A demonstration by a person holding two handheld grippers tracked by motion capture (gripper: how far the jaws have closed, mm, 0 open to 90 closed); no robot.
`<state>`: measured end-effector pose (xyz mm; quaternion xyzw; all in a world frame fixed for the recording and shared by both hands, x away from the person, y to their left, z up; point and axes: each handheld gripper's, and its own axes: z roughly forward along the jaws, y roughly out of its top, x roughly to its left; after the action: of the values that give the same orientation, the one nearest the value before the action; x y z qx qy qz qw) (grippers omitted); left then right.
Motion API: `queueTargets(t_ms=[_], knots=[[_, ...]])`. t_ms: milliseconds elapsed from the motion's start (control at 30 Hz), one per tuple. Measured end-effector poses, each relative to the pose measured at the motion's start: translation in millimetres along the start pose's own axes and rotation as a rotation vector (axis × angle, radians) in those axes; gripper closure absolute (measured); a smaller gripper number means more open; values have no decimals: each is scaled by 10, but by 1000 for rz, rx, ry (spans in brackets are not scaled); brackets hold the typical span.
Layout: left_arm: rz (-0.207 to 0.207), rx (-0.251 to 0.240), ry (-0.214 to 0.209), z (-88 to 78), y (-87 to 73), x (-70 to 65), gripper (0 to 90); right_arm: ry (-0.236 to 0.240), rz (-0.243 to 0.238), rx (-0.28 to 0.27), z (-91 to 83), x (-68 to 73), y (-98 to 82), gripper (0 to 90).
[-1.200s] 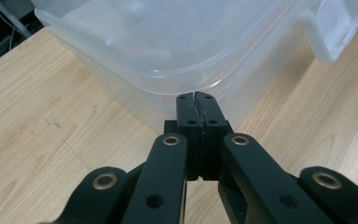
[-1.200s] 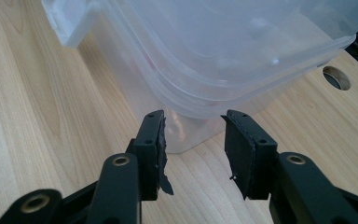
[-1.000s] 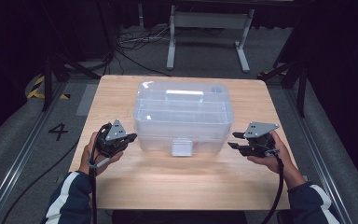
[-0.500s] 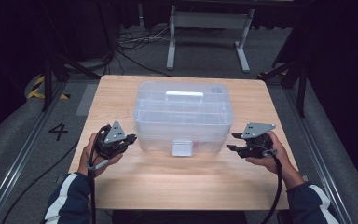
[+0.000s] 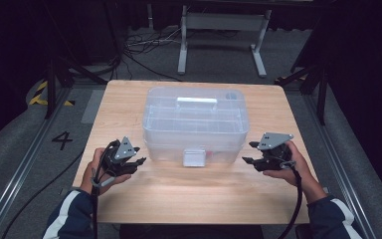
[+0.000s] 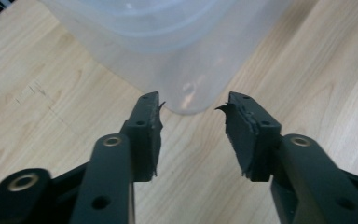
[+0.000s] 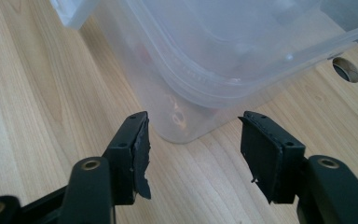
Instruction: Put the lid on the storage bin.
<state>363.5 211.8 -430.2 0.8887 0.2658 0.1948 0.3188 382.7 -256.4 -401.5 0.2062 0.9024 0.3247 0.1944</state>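
With the left hand-held gripper (image 5: pixel 135 162) and the right hand-held gripper (image 5: pixel 251 152) both released, jaws just opening and empty, the lidded translucent rectangular plastic storage box (image 5: pixel 195 124) sits ungrasped between them, latch unopened, on the light wooden surface (image 5: pixel 189 199) in a dark room.

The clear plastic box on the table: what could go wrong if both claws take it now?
1. The clear plastic box has smooth, rounded lower corners, so the left claw and the right claw, whose jaws have just been opening with nothing between them, might slip off.
2. The pads look torn, which may weaken the hold.
3. The front latch could pop open if the box tilts.
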Motion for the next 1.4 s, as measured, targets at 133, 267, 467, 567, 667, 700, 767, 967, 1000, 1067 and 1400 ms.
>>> queueTargets(t_ms=[133,267,467,567,667,700,767,967,1000,1067,1400], knots=[[0,35,13,10,-55,-25,461,-8,-7,3,-40,0,-46,410],[-4,71,27,14,-143,-55,400,-15,-19,21,-55,9,-85,409],[-12,97,37,3,-271,-83,335,-29,-26,53,-72,20,-157,395],[-14,118,41,2,-340,-89,313,-39,-23,71,-78,21,-209,393],[-11,137,47,8,-408,-102,293,-43,-14,84,-84,18,-271,390],[-6,147,49,13,-437,-114,284,-48,-12,90,-83,18,-296,389],[-4,159,50,16,-485,-123,279,-50,-4,107,-82,10,-351,389],[-25,158,41,-9,-597,-123,262,-50,34,121,-104,1,-528,385],[-33,152,40,-22,-615,-124,259,-54,36,126,-113,-2,-554,381],[-44,142,29,-41,-641,-121,257,-50,70,116,-147,-22,-616,377],[-113,116,24,-141,-836,-93,242,-80,103,147,-250,-27,-871,355]])
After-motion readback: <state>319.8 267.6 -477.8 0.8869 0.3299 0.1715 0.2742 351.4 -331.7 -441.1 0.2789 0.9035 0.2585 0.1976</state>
